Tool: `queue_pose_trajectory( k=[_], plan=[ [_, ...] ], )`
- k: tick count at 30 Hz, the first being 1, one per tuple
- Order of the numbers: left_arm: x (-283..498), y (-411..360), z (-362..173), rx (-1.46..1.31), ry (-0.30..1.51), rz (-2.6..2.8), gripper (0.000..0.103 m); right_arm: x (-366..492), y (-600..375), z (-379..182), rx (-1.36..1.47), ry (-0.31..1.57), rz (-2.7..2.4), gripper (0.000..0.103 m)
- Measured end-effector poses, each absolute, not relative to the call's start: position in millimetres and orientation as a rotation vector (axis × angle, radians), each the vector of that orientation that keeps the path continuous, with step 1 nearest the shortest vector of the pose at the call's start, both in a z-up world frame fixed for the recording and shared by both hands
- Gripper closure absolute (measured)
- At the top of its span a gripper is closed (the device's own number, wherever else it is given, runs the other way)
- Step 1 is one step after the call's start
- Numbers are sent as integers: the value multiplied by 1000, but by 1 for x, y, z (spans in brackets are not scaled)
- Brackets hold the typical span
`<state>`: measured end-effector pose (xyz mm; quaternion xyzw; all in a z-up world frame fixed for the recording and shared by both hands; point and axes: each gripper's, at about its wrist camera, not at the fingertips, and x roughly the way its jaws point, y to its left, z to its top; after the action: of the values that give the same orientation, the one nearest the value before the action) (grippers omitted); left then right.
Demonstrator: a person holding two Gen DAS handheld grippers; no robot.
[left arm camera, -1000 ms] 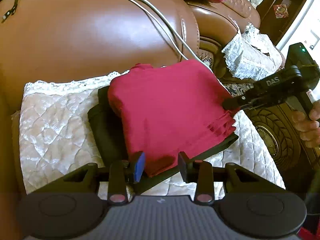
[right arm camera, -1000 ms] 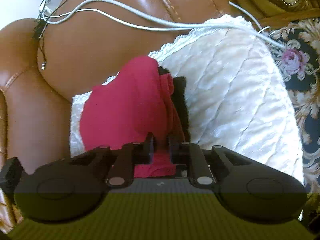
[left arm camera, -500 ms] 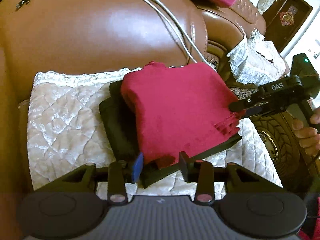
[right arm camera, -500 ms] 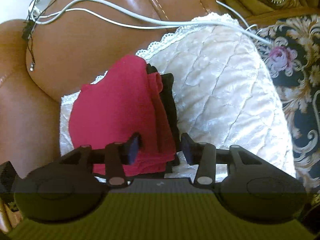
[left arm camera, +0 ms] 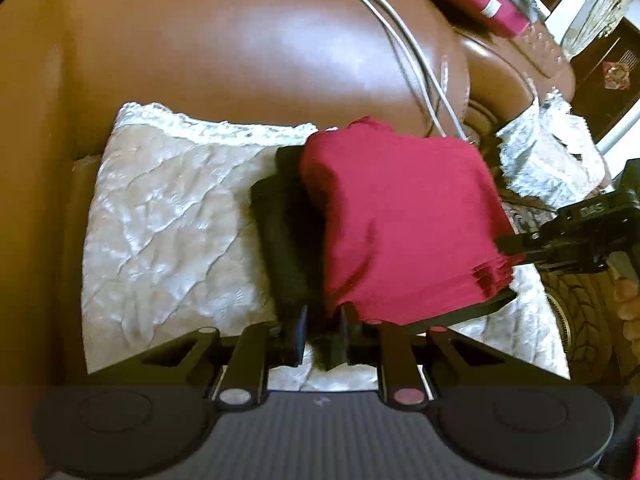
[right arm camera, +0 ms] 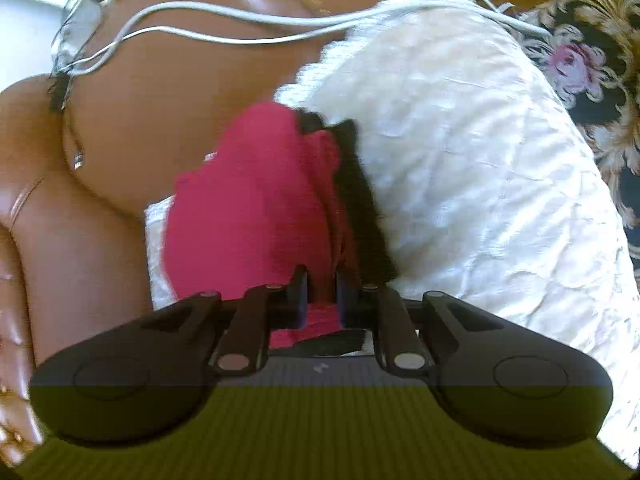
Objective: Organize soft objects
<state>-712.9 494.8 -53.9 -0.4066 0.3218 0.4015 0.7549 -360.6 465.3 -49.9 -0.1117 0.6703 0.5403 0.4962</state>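
A folded red cloth (left arm camera: 400, 220) lies on top of a folded black cloth (left arm camera: 284, 240) on a white quilted seat cover (left arm camera: 168, 220). My left gripper (left arm camera: 322, 332) is at the pile's near corner. Its jaws are closing, with a dark fold of the black cloth pinched between them. In the right wrist view the red cloth (right arm camera: 248, 216) and black cloth (right arm camera: 360, 200) run away from my right gripper (right arm camera: 321, 300). Its jaws are closing on the red cloth's near edge. The right gripper (left arm camera: 508, 246) also shows at the red cloth's right edge.
A brown leather sofa back (left arm camera: 240, 40) rises behind the seat, with white cables (right arm camera: 240, 20) draped over it. A lace cover (left arm camera: 540, 152) lies on the armrest to the right. A flowered carpet (right arm camera: 580, 60) lies beyond the cushion. A person's hand (left arm camera: 628, 304) holds the right gripper.
Both grippers' jaws stood wider half a second ago and have narrowed. The left has come in to the pile's near corner over the black cloth. The right grips the red edge again.
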Motion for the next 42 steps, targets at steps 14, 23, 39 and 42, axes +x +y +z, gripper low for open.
queue_pose_trajectory(
  k=[14,23,39,42],
  plan=[
    [-708,492,0,-732,721,843,80,-350,461,-2,-278,1316,1377,52],
    [-662,527,-7,-742,635,842,76,-369,486,-6,-309,1318,1553,52],
    [-673,562,-22,-877,685,977,71,-381,473,-32,-366,1294,1494,51],
    [-687,575,-31,-1002,667,952,70,-386,471,-28,-391,1282,1513,52]
  ],
)
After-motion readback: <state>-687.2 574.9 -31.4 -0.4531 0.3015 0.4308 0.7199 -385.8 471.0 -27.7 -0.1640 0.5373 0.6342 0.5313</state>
